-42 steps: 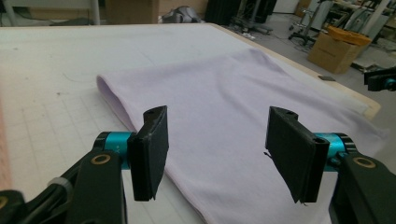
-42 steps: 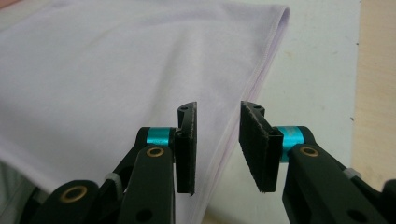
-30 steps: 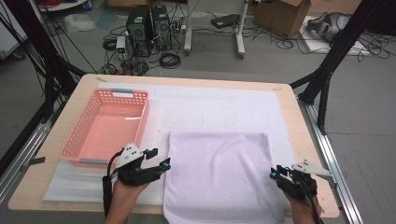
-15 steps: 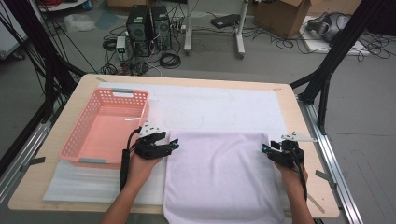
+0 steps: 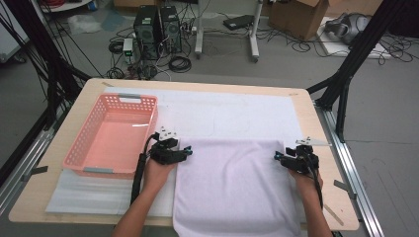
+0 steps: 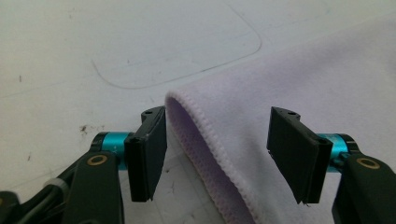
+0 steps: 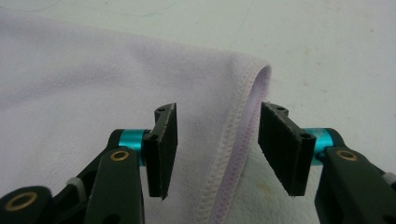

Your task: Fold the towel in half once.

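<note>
Lilac towel [image 5: 232, 187] lies folded on the desk [image 5: 316, 118] right of the pink basket [image 5: 111, 136], its near edge cut off. Left claw [image 6: 217, 156] gapes astride the towel's far-left corner; right claw [image 7: 217, 149], jaws just opening, straddles the far-right hem without pinching.

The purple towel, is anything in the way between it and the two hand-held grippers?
Nothing visible. The left hand-held gripper straddles the purple towel's far left corner with open jaws, and the right hand-held gripper does so at the far right corner.
</note>
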Motion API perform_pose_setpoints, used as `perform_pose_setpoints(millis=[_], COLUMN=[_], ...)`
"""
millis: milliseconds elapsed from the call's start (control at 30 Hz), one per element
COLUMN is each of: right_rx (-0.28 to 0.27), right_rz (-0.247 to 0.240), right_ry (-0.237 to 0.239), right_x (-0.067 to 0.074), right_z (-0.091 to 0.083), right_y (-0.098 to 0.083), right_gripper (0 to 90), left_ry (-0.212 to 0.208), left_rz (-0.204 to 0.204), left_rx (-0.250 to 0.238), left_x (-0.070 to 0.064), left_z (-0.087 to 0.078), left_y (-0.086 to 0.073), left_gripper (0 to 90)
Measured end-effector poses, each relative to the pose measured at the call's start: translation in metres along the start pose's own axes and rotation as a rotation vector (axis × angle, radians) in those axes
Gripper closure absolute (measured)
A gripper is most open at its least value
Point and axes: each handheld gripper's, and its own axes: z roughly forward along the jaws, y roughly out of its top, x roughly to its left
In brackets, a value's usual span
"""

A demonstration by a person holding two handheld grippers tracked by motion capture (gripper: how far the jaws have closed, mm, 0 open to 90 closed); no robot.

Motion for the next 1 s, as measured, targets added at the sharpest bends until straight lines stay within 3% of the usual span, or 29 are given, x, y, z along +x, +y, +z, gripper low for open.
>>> perform_pose_setpoints(millis=[67,167,267,433,533,600,700,833,1000], right_rx=[0.009,0.026,0.029,0.033,0.035,0.04,0.042,0.043,0.007], right_rz=[0.005,0.013,-0.013,-0.027,-0.016,-0.016,-0.029,-0.02,-0.021], right_ry=[-0.004,-0.006,-0.022,-0.044,-0.026,0.013,0.019,0.024,0.009], right_x=[-0.002,-0.004,-0.002,-0.001,-0.002,-0.003,-0.001,-0.001,-0.005], right_z=[0.002,0.005,0.006,0.004,0.003,0.004,0.004,0.003,0.0], right_y=[0.0,-0.002,-0.001,-0.002,-0.002,-0.001,-0.001,-0.001,0.001], right_gripper=[46.2,46.0,47.5,59.5,66.9,80.4,84.2,85.9,86.5], left_ry=[0.017,0.036,0.056,0.067,0.02,0.004,-0.008,0.013,0.027], left_rz=[-0.006,0.031,0.055,0.07,0.105,0.119,0.08,0.053,0.017], left_rx=[0.011,0.028,0.033,0.033,0.025,0.029,0.03,0.025,-0.046], left_x=[0.0,-0.001,-0.005,-0.007,-0.011,-0.014,-0.013,-0.015,-0.012], left_z=[0.002,0.005,0.006,0.005,0.005,0.005,0.006,0.005,0.001], left_y=[0.001,0.003,0.003,0.003,0.001,0.001,0.002,0.003,0.012], left_gripper=[38.5,39.6,39.4,45.8,64.0,77.5,82.1,84.7,85.1])
